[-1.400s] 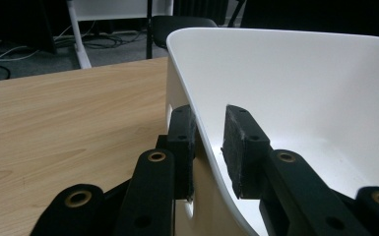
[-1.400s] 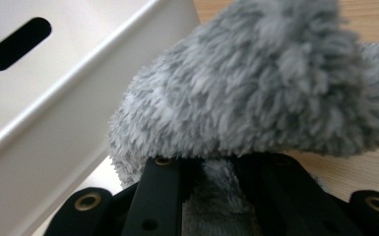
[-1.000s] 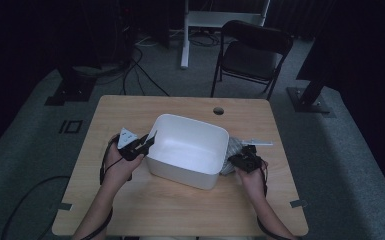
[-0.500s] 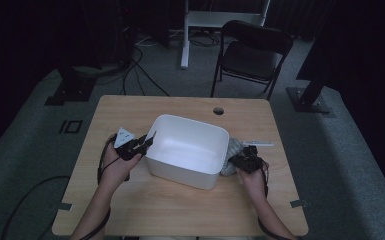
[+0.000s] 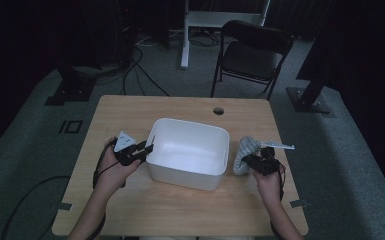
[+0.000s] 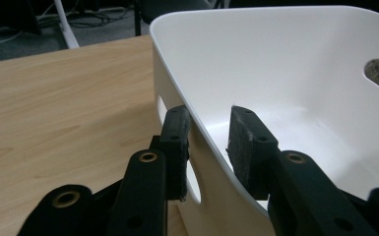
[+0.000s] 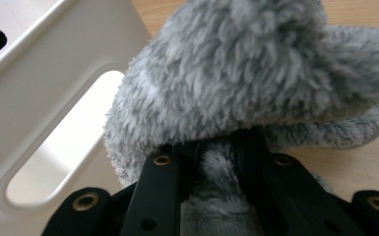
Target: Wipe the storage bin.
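Note:
A white plastic bin [image 5: 185, 175] stands in the middle of the wooden table [image 5: 130, 115]. My left gripper [image 5: 147, 149] is at the bin's left rim. In the left gripper view it [image 6: 206, 128] is open and straddles the bin wall [image 6: 285, 73], one pad outside against the wall, the other inside with a gap. A grey fluffy fabric item [image 5: 242, 152] lies just right of the bin. My right gripper [image 5: 250, 161] is shut on it. In the right gripper view the fluffy item [image 7: 256, 73] bulges over the jaws [image 7: 216, 142], next to the bin's handle slot [image 7: 54, 157].
A round cable hole [image 5: 218, 110] sits at the table's far edge. Behind the table are a black folding chair [image 5: 252, 55], a white stand leg [image 5: 185, 35] and cables on the floor. Bare tabletop lies in front of the bin.
My right gripper has shifted a little to the right, drawing the grey fluffy item away from the bin's side. The left gripper and the bin have stayed about where they were.

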Motion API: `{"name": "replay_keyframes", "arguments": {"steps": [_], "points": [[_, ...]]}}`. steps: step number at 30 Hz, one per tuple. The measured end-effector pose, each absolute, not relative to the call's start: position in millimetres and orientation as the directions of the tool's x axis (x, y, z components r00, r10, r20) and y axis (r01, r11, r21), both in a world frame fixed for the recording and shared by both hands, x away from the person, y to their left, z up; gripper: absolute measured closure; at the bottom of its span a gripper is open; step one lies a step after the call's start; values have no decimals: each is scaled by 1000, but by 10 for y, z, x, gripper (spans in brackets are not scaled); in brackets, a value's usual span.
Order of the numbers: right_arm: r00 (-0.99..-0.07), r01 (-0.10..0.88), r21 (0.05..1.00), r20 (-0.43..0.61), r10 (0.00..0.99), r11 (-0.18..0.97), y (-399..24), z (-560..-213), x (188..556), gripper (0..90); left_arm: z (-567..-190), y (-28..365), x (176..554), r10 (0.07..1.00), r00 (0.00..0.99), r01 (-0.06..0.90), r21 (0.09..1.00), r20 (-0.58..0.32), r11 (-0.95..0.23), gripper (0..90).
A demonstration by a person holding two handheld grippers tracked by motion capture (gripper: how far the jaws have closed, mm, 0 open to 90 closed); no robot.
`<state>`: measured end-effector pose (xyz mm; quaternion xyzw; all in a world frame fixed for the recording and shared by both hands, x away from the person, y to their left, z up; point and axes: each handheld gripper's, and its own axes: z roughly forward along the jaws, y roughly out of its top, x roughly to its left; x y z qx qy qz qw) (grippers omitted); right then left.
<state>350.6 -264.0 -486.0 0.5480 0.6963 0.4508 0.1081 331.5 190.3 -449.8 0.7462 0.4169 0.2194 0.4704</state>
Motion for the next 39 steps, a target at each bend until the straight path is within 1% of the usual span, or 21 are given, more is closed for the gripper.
{"name": "replay_keyframes", "arguments": {"steps": [8,15,17,21,23,25,26,27,28,30,31,35,37,39], "points": [[-376,666,746,346,860,-9,-2690,-4864,3431,763,-4471,1877,3147,829,556,442,866,-59,-234,634],[-386,666,746,348,854,-3,-2669,-4864,3396,763,-4421,1817,2965,825,562,494,825,-62,-274,577],[-390,667,745,349,852,0,-2663,-4871,3394,763,-4404,1835,2950,818,568,509,820,-92,-261,568],[-392,664,747,347,852,1,-2664,-4860,3384,763,-4360,1890,2956,803,589,491,829,-90,-266,573],[-390,664,748,347,853,-1,-2666,-4854,3380,763,-4352,1918,2973,791,607,463,842,-74,-277,566],[-389,665,747,347,853,-1,-2671,-4859,3381,763,-4343,1949,3000,785,614,460,846,-84,-270,566],[-389,665,747,348,853,-1,-2672,-4862,3380,763,-4342,1969,3027,774,631,426,860,-60,-280,566],[-389,665,747,347,853,-1,-2672,-4867,3379,763,-4346,1979,3049,768,638,413,868,-61,-274,556],[-388,666,746,350,853,-3,-2672,-4870,3378,763,-4350,2005,3095,762,644,393,882,-63,-260,529],[-388,668,744,353,851,-4,-2672,-4875,3376,762,-4358,2055,3189,751,658,338,912,-53,-232,523],[-389,668,744,354,850,-4,-2672,-4875,3374,762,-4359,2083,3240,754,654,329,921,-63,-208,484],[-392,665,747,357,848,-7,-2673,-4872,3370,762,-4371,2183,3470,770,633,311,937,-82,-156,478],[-392,668,744,362,846,-9,-2672,-4876,3371,763,-4366,2200,3580,757,644,303,946,-113,-117,478],[-394,668,744,361,845,-7,-2666,-4883,3373,763,-4354,2201,3673,745,657,284,953,-113,-106,474]]}}
